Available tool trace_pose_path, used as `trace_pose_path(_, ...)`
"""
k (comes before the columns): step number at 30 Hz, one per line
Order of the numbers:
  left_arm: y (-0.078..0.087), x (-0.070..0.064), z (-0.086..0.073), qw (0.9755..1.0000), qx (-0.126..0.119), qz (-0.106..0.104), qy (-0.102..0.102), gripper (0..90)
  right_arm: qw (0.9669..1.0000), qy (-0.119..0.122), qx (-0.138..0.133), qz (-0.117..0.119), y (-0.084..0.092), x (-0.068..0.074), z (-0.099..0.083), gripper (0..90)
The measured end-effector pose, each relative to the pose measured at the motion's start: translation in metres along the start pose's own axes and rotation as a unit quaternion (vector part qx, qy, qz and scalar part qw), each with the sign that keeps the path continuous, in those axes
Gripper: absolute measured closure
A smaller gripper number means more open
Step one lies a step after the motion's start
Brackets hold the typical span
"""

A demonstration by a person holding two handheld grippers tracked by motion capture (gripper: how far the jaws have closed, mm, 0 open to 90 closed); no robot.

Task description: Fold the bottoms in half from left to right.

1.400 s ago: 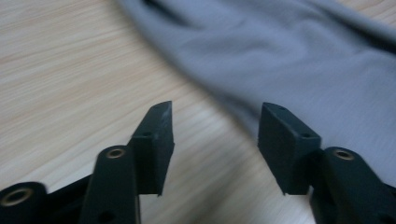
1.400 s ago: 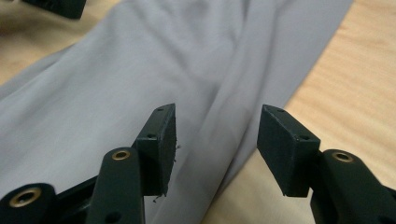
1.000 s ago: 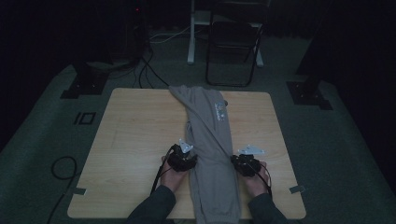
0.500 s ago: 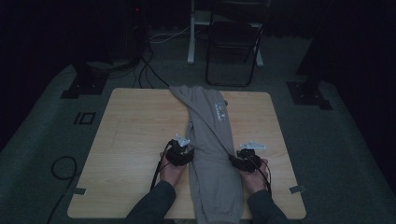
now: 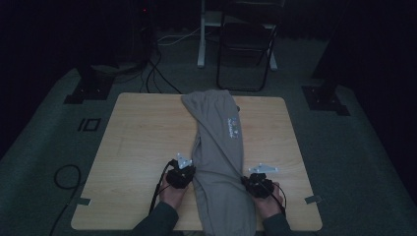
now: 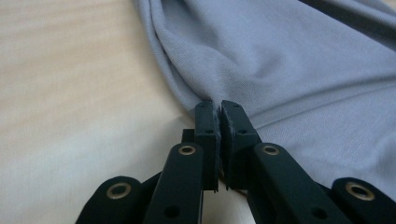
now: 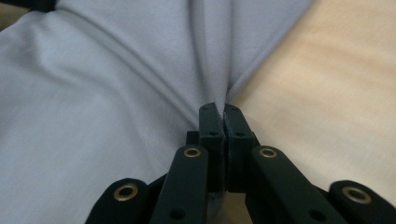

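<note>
Item: grey trousers point(image 5: 219, 162), folded lengthwise, laid on wooden surface point(image 5: 142, 142). Long axis from 12 o'clock at the far edge to 6 o'clock, near end draped over the near edge between the person's forearms. Small printed mark toward the 1 o'clock side of the upper half.

Left claw point(image 5: 189, 176): at 9 o'clock of the near portion of the cloth, touching its left edge. Jaws just closing, now pressed together with a thin fold of the fabric edge pinched between the pads point(image 6: 211, 122); cloth spreading away toward 1 o'clock in the left gripper view.

Right claw point(image 5: 247, 181): at 3 o'clock of the same portion, on the right edge. Jaws likewise just closing, now pinching a ridge of fabric point(image 7: 205, 70) rising toward 12 o'clock from the tips point(image 7: 218, 112).

Relation governing the coming move: both claws level with each other, opposite sides of the garment, equally near; grip line crossing the long axis at right angles. Likely next: lifting or folding along that axis, both edges carried together to avoid skew.

Beyond the surface at 12 o'clock: folding chair point(image 5: 246, 44).
</note>
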State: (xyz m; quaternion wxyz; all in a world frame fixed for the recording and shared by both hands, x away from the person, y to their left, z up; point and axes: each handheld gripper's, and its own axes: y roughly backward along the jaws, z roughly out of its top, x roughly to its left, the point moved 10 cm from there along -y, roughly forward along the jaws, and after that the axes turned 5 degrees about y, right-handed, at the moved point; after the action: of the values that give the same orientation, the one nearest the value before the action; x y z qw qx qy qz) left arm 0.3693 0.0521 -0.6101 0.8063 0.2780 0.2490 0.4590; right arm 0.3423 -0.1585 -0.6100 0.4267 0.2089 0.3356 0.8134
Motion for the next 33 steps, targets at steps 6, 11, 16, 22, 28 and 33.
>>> trace_pose_path(6, 0.023, -0.014, -0.026, 0.9999, -0.006, -0.011, -0.004, 85.9, 0.9998, 0.001, 0.003, 0.019, 0.021, 0.024, -0.024, 87.0)
trace_pose_path(11, 0.035, -0.018, -0.034, 0.9998, -0.001, -0.018, -0.008, 74.8, 0.9994, 0.002, 0.017, 0.030, 0.030, 0.033, -0.034, 82.1)
trace_pose_path(16, 0.039, 0.000, -0.008, 0.9990, -0.040, -0.015, 0.015, 58.0, 0.9990, 0.010, -0.022, 0.036, 0.031, 0.027, -0.003, 57.3)
trace_pose_path(22, 0.012, 0.017, 0.017, 0.9987, -0.043, 0.005, 0.026, 54.0, 0.9963, 0.034, -0.073, 0.032, 0.003, 0.022, 0.068, 58.5)
trace_pose_path(28, -0.004, 0.017, 0.025, 0.9989, -0.042, 0.015, 0.013, 58.5, 0.9957, 0.049, -0.074, 0.026, -0.045, 0.018, 0.121, 62.2)
trace_pose_path(33, -0.012, 0.019, 0.018, 0.9993, -0.026, 0.026, 0.011, 74.5, 0.9956, 0.071, -0.061, 0.007, -0.081, 0.018, 0.154, 63.2)
